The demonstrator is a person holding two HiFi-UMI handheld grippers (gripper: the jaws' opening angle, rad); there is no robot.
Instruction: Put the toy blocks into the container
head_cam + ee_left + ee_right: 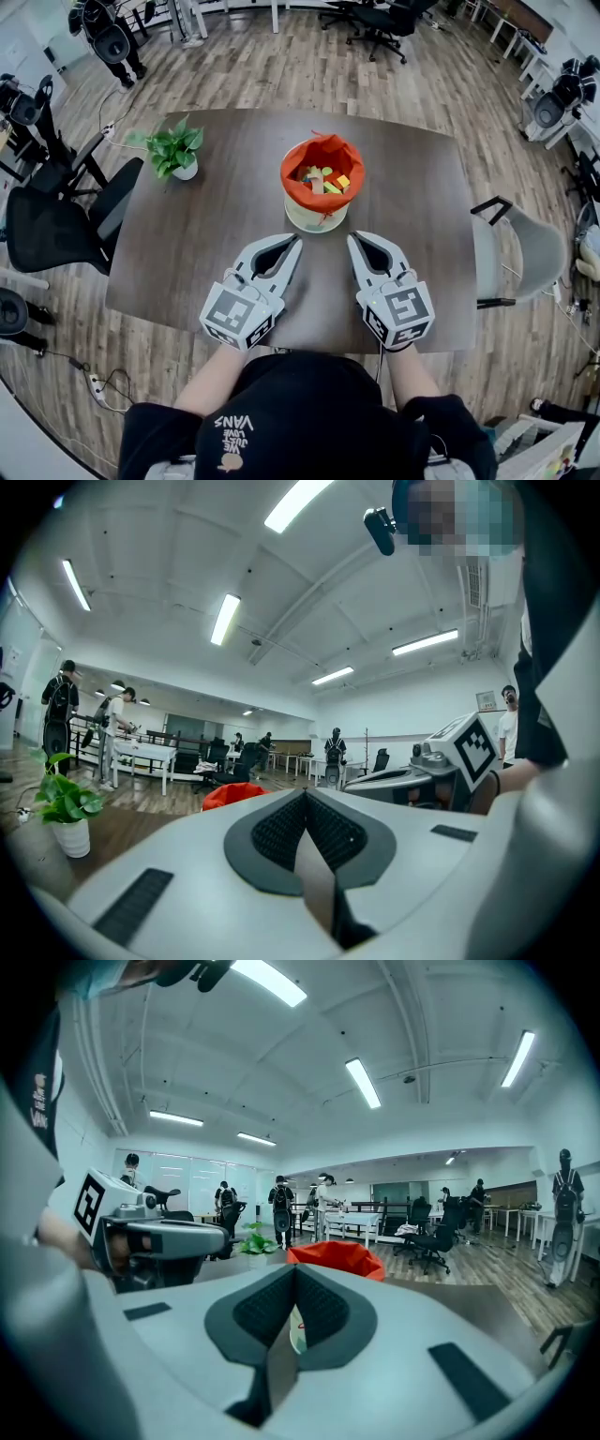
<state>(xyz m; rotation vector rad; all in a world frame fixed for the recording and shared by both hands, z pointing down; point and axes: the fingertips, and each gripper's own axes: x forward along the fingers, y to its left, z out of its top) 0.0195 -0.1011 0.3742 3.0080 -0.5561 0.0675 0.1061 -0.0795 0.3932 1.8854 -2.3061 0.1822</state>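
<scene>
Orange-lined container [298, 192] of blocks [324, 180] just beyond closed left tongs [295, 240], closed right tongs [352, 238].

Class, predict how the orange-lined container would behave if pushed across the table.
The container probably slides rather than tips: it looks squat, with blocks weighing it down. Its orange liner looks soft, so it would likely crumple if gripped.
</scene>
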